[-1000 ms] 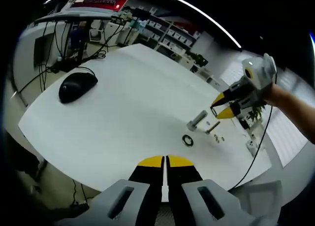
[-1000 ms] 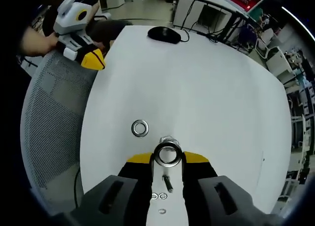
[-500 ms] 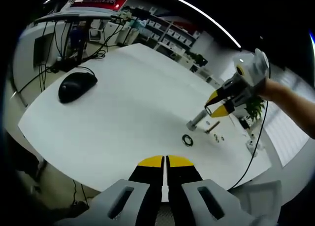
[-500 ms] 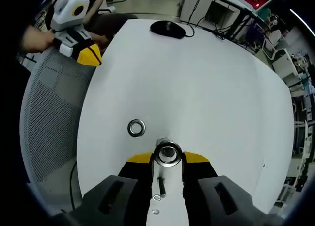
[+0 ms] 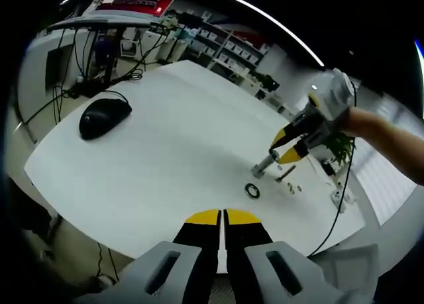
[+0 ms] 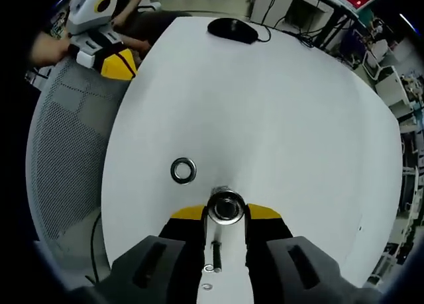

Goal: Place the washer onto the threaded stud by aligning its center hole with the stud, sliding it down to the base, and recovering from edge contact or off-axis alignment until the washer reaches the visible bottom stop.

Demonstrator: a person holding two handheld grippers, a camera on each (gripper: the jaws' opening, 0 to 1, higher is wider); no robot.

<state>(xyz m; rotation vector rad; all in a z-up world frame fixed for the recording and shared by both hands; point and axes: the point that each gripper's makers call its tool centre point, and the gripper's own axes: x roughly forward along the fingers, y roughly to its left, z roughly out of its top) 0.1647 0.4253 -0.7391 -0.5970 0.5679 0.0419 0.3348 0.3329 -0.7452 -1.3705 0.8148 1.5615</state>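
Observation:
My right gripper (image 6: pixel 225 213) is shut on a steel washer (image 6: pixel 226 206), holding it flat. The grey threaded stud (image 6: pixel 221 191) stands on the white table right under it, with only its far edge showing past the washer. In the left gripper view the right gripper (image 5: pixel 283 150) hangs over the stud (image 5: pixel 263 165), the washer near its top; whether the stud is in the hole I cannot tell. My left gripper (image 5: pixel 222 216) is shut on nothing, at the table's near edge, and also appears as the left gripper (image 6: pixel 109 60) beside the table.
A second washer (image 6: pixel 183 171) lies flat on the table (image 6: pixel 278 112) next to the stud. A small bolt (image 5: pixel 286 173) and tiny washers (image 5: pixel 295 187) lie beyond it. A black mouse (image 5: pixel 104 116) sits far off. A mesh chair (image 6: pixel 63 158) borders the table edge.
The right gripper has come down and closer to the stud with the washer, which now covers most of the stud's top. The left gripper has stayed put.

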